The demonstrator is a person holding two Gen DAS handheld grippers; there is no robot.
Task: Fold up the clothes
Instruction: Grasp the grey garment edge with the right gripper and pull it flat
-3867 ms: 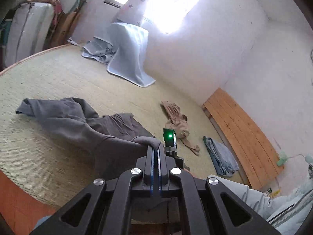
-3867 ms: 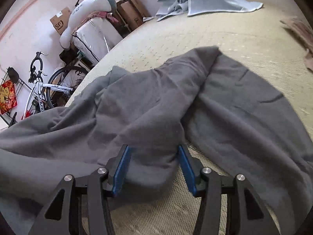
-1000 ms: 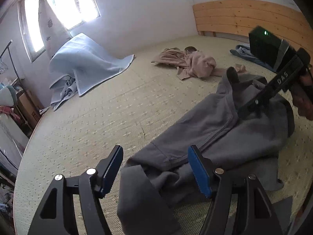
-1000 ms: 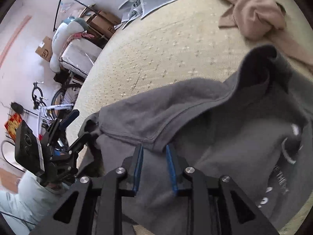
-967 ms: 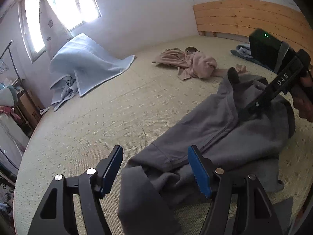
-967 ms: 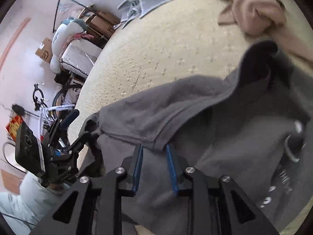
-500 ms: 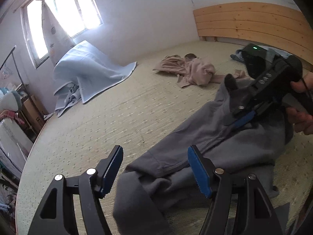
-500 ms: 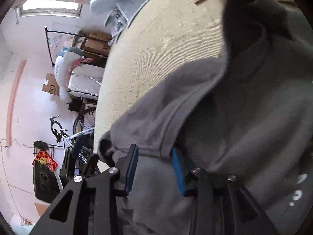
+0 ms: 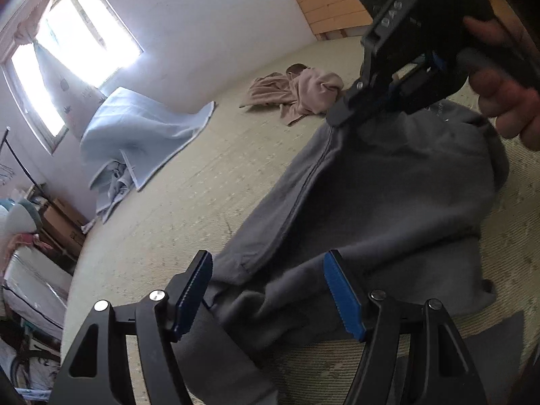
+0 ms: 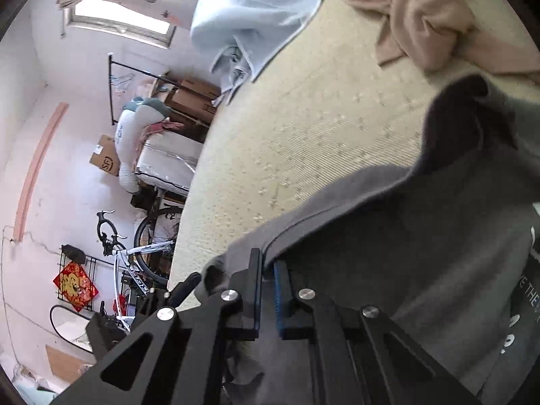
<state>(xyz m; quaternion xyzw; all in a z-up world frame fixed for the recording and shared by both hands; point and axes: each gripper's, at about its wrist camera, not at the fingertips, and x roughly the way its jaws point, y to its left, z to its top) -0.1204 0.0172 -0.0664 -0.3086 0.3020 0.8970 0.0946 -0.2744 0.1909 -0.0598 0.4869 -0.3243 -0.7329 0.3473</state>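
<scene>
Blue pads, left gripper (image 9: 266, 295): spread wide apart, nothing between them; they hang just over the near folds of the grey sweatshirt (image 9: 388, 202).
Right gripper (image 10: 267, 295): its blue-lined fingers are drawn close together on a seamed edge of the grey sweatshirt, the cloth passing up between them; in the left wrist view the same tool sits at the top right, nipping the far end of the garment.
Hand (image 9: 503, 108): bare fingers wrap the right gripper's handle, at the right edge of the left wrist view.
Grey sweatshirt: lies across the near part of the woven mat (image 9: 189, 209), one long seam running from the left gripper toward the right one; the far end is lifted off the mat where it is pinched. White lettering shows on the cloth at the right edge of the right wrist view.
Pink garment (image 9: 297, 89): crumpled on the mat beyond the sweatshirt, apart from it, near the far edge.
Pale blue blanket (image 9: 135, 135): heaped at the mat's far left corner, under the window (image 9: 67, 60).
Wooden headboard (image 9: 334, 10): stands against the wall past the mat's far edge.
Bicycle (image 10: 135, 260): white-framed, parked off the mat beside a wrapped mattress (image 10: 165, 162) and cardboard boxes (image 10: 192, 101).
</scene>
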